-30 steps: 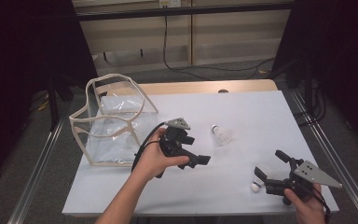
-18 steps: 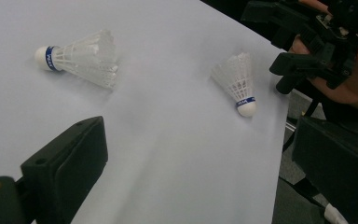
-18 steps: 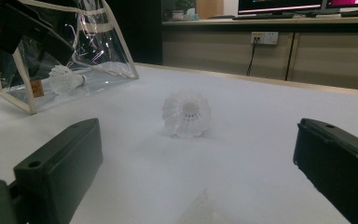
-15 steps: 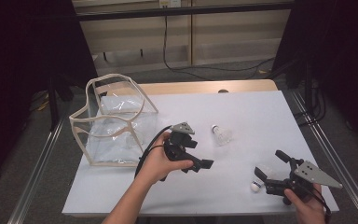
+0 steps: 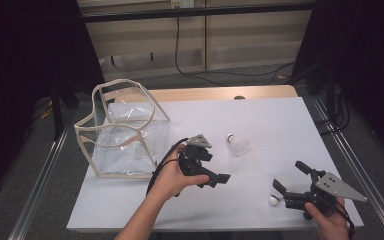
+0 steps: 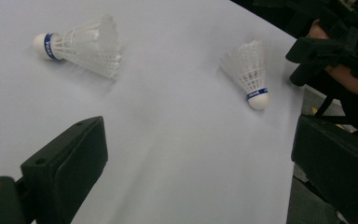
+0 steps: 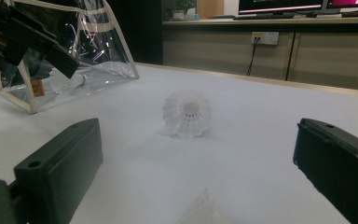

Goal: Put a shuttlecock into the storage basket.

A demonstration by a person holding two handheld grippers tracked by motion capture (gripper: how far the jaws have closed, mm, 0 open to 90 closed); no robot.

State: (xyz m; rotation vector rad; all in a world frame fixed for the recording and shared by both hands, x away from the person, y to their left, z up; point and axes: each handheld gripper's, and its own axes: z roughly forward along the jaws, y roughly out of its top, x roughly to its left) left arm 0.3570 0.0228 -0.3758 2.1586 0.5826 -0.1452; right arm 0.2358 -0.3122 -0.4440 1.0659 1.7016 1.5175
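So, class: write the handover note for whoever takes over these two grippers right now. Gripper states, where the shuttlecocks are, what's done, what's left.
Left gripper: jaws open, empty, above the table's middle.
Right gripper: jaws open, empty, low at the near right edge, beside the near shuttlecock.
Far shuttlecock lies on its side mid-table, on the white table.
One bagged shuttlecock already sits inside the clear bag at the left.
Done: apparently one shuttlecock bagged.
Left: probably pick up the two loose ones and put them in the bag; neither is gripped yet.
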